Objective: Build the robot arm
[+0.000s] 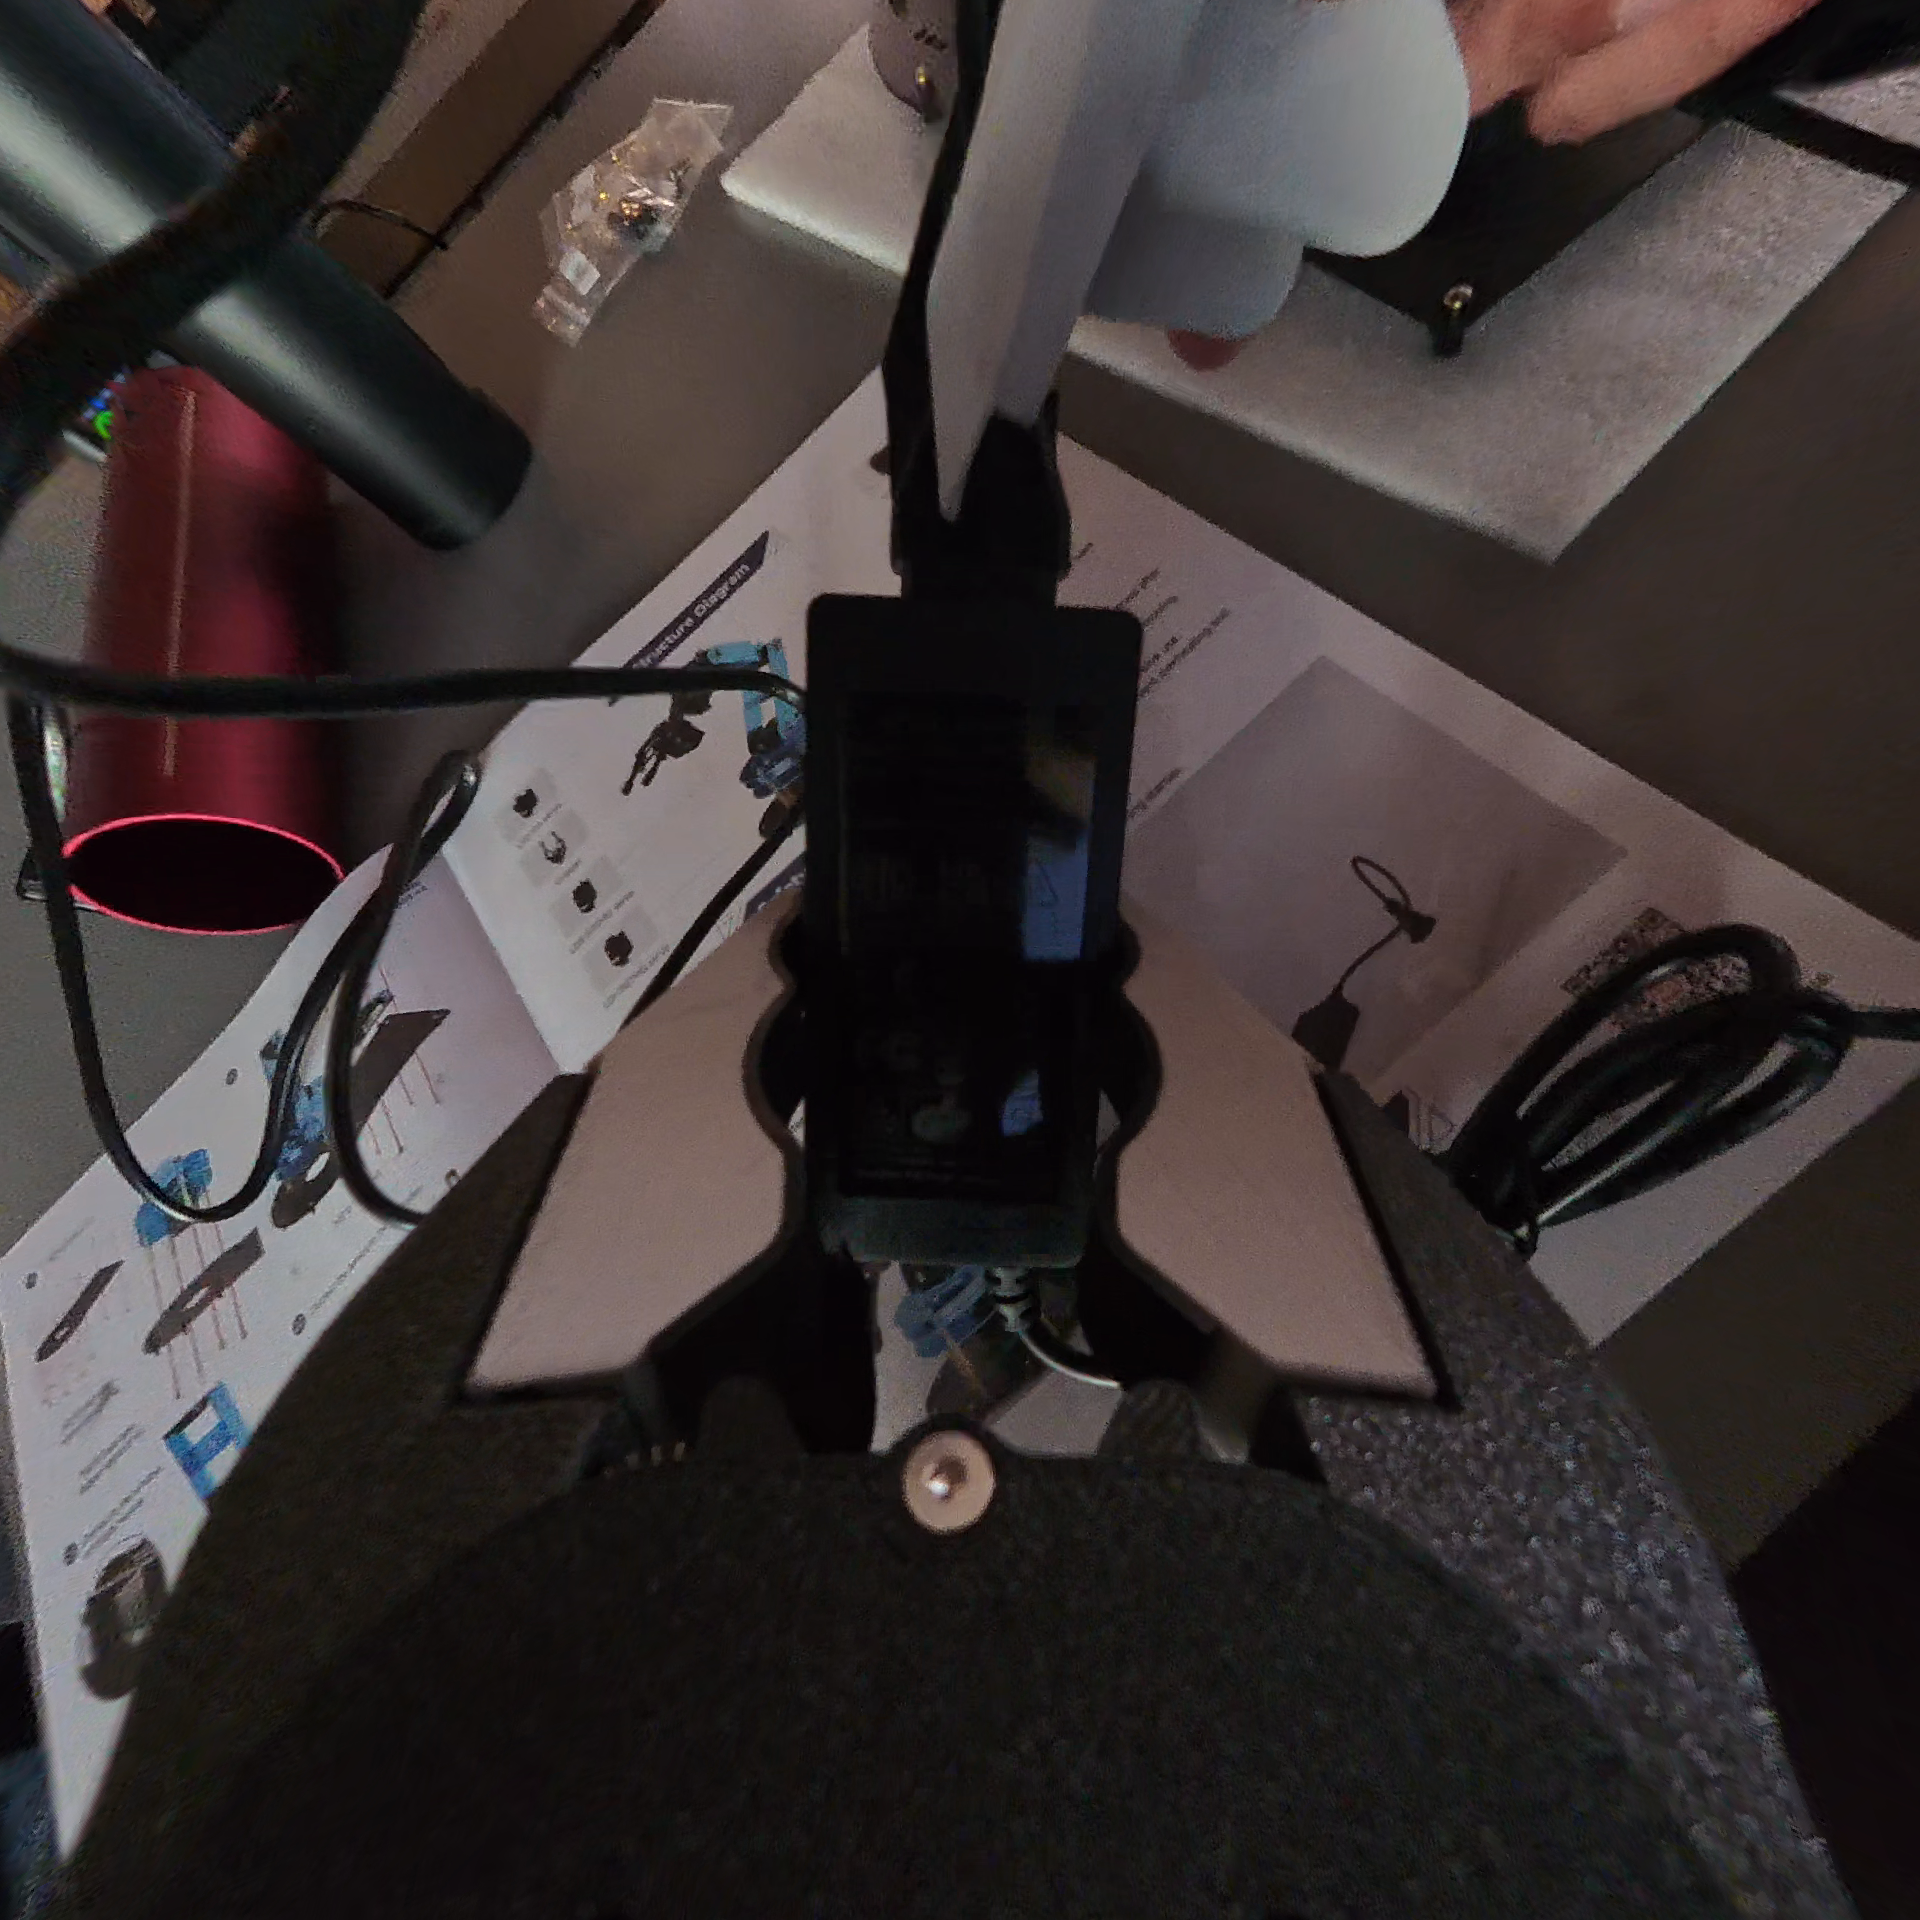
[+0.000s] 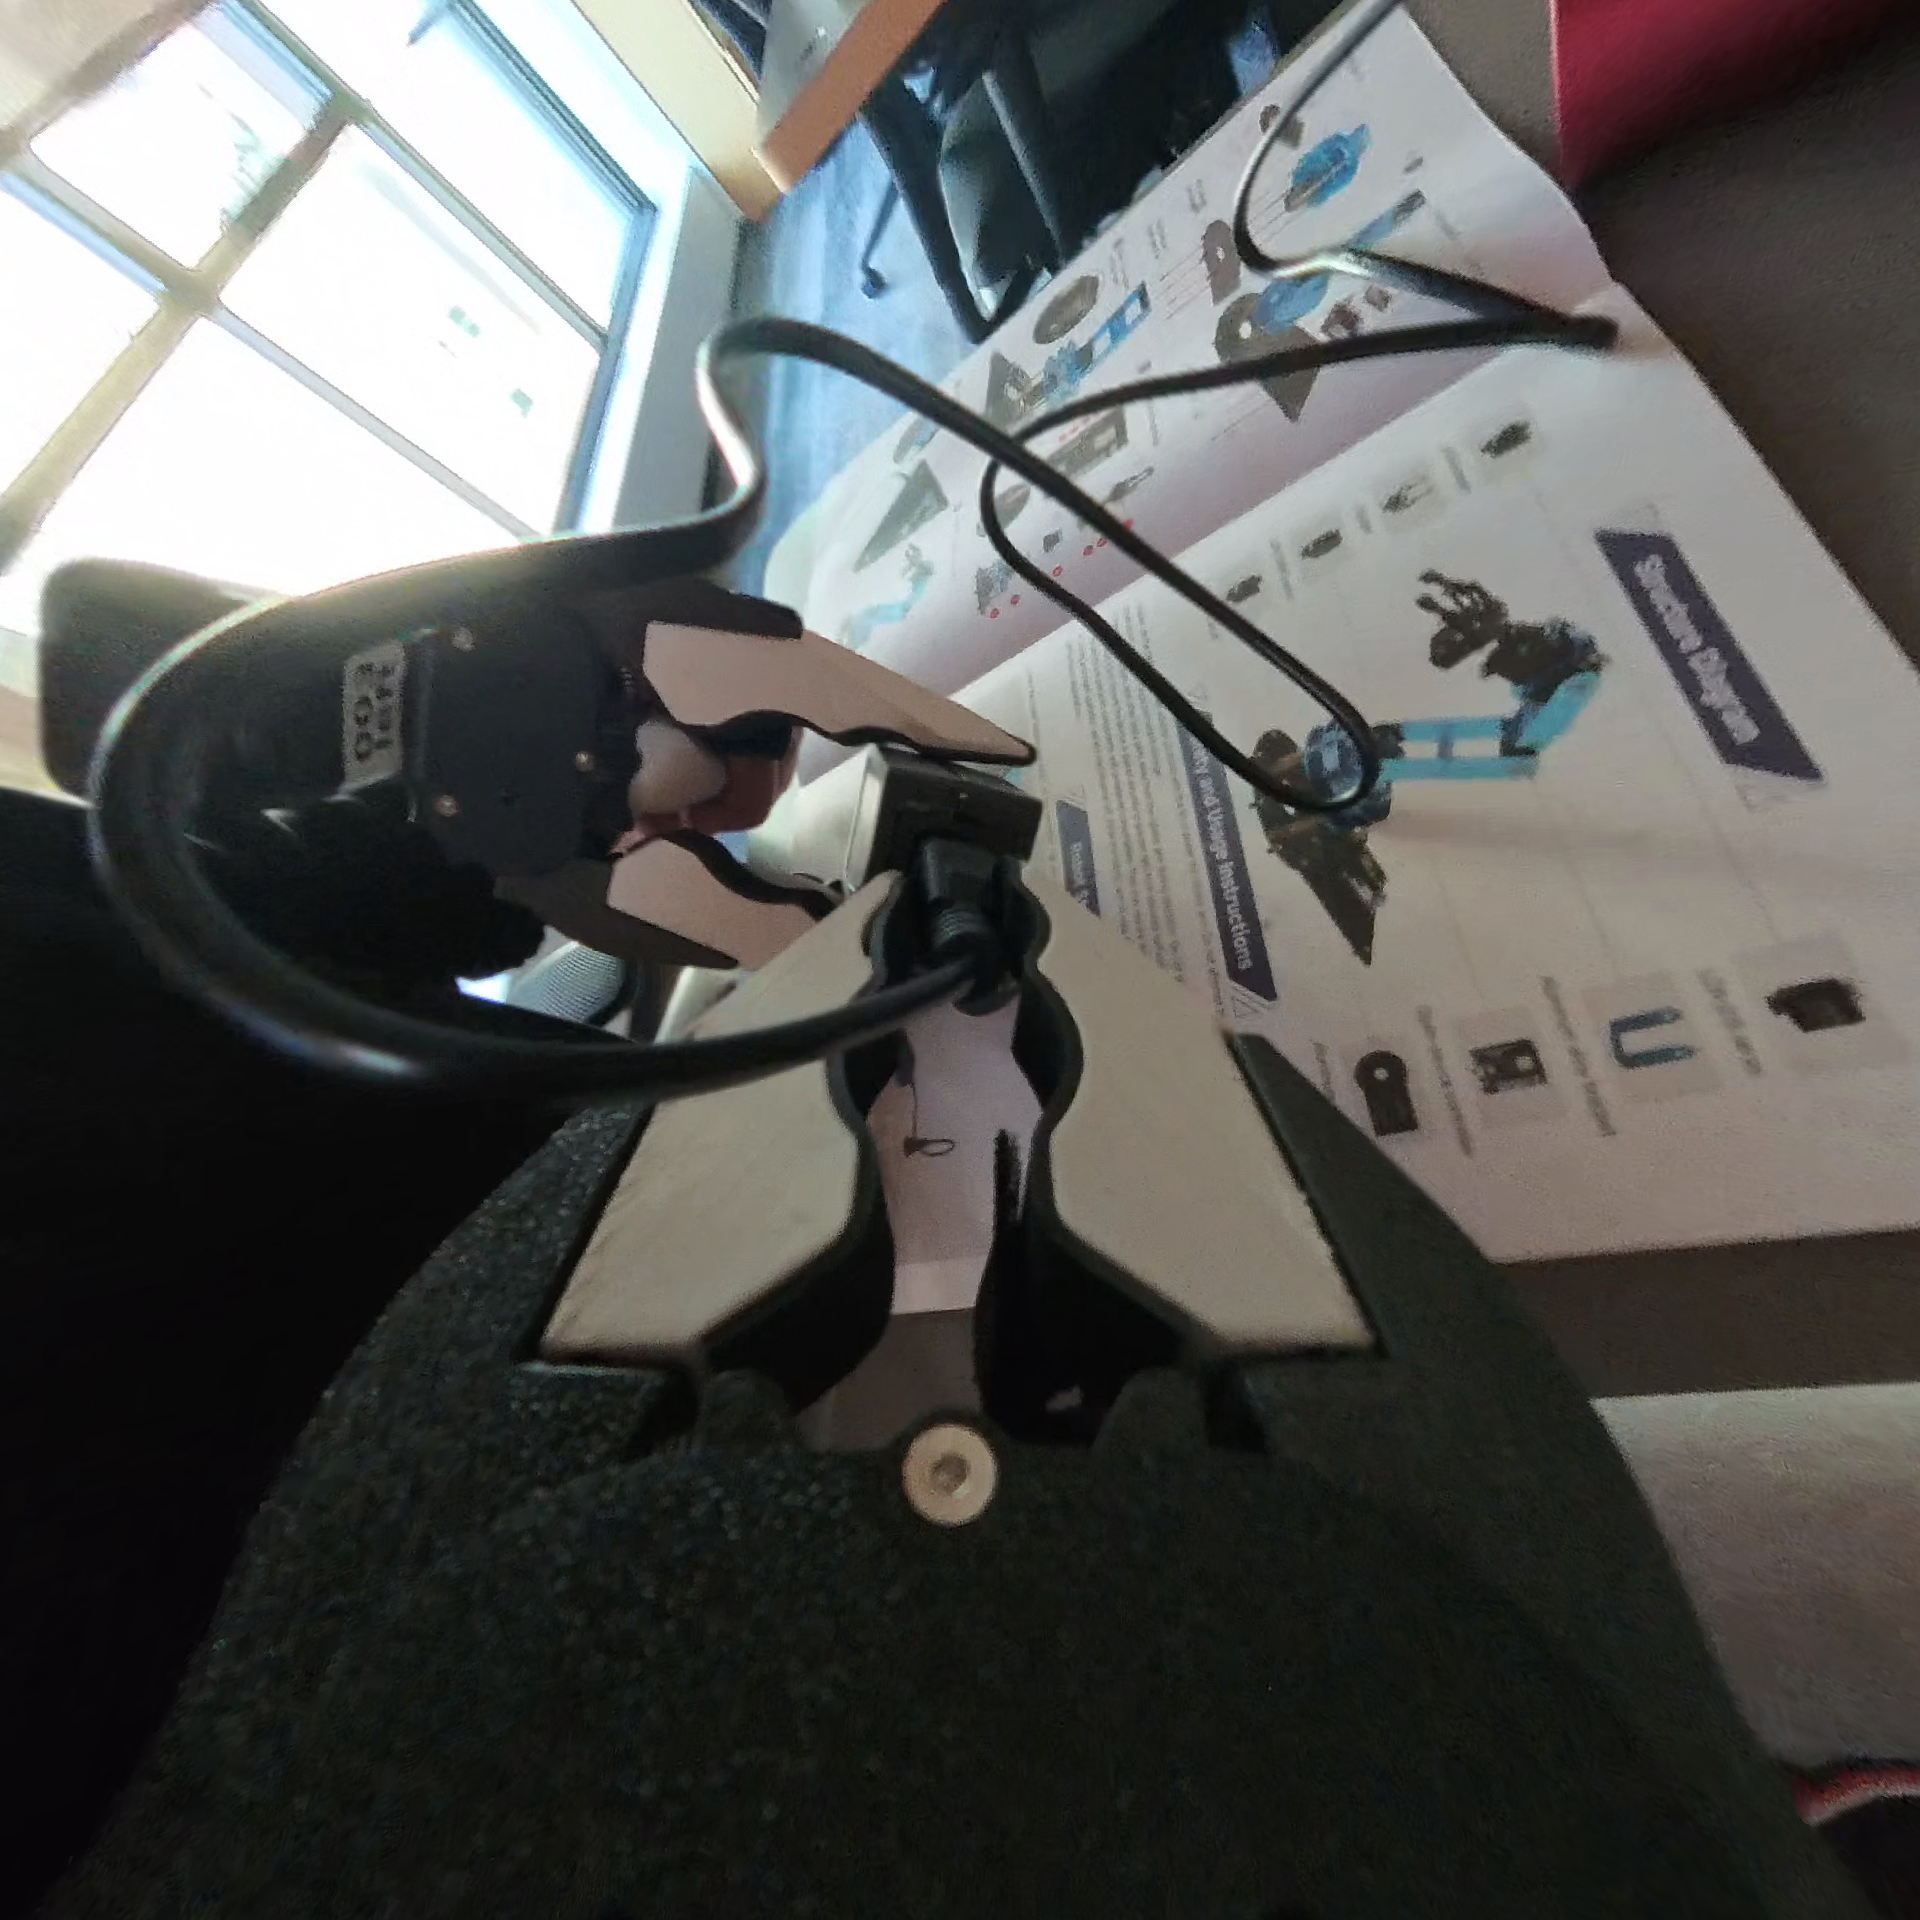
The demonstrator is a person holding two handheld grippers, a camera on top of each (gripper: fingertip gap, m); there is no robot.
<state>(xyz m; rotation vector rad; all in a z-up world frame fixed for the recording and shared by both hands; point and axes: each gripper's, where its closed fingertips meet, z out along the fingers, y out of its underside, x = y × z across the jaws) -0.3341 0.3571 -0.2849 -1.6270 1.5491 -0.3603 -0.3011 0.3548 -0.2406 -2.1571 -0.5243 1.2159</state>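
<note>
My left gripper is shut on a black power adapter brick and holds it above a printed instruction sheet. My right gripper comes in from the far side and is shut on the black cable plug at the brick's far end. In the right wrist view my right gripper pinches that plug, which sits in the adapter held by the left gripper. A thick cable loops left from the plug. A thin cable trails over the sheet.
A dark red cylinder lies at the left, under a black tube. A coiled black cable lies at the right. A clear bag of small parts and a grey foam slab lie beyond. A window is at the left.
</note>
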